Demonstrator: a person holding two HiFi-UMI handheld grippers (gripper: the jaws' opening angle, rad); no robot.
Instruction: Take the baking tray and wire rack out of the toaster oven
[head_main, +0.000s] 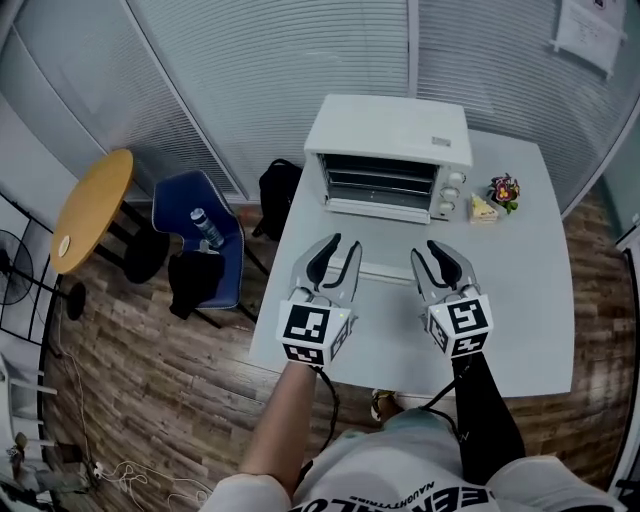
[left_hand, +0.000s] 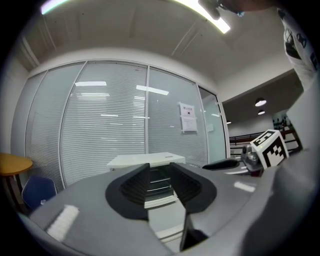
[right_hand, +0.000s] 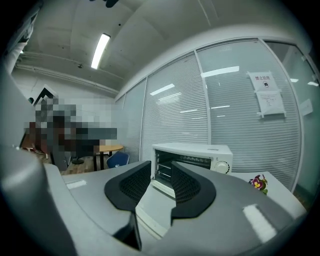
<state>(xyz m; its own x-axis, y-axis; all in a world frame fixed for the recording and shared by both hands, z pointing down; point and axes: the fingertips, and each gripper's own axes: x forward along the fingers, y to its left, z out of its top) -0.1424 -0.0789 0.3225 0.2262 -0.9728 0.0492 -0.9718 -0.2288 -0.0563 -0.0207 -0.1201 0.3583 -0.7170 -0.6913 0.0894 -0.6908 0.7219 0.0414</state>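
Note:
A white toaster oven (head_main: 388, 135) stands at the back of the grey table (head_main: 520, 290) with its door (head_main: 378, 211) folded down. Wire bars (head_main: 380, 180) show inside its cavity. A flat pale tray lies in front of the door, its near rim (head_main: 386, 272) between my two grippers. My left gripper (head_main: 338, 248) is at the rim's left end and my right gripper (head_main: 432, 252) at its right end, both pointing at the oven. In the left gripper view the jaws (left_hand: 159, 181) stand apart, with the oven (left_hand: 147, 161) seen through the gap and the tray (left_hand: 167, 220) below. The right gripper (right_hand: 161, 181) looks the same, above the tray (right_hand: 152, 210).
A small flower pot (head_main: 503, 188) and a yellow wedge (head_main: 484, 208) sit right of the oven. Left of the table are a black bag (head_main: 278, 195), a blue chair (head_main: 205, 240) with a bottle, and a round yellow table (head_main: 92, 205). Glass walls with blinds stand behind.

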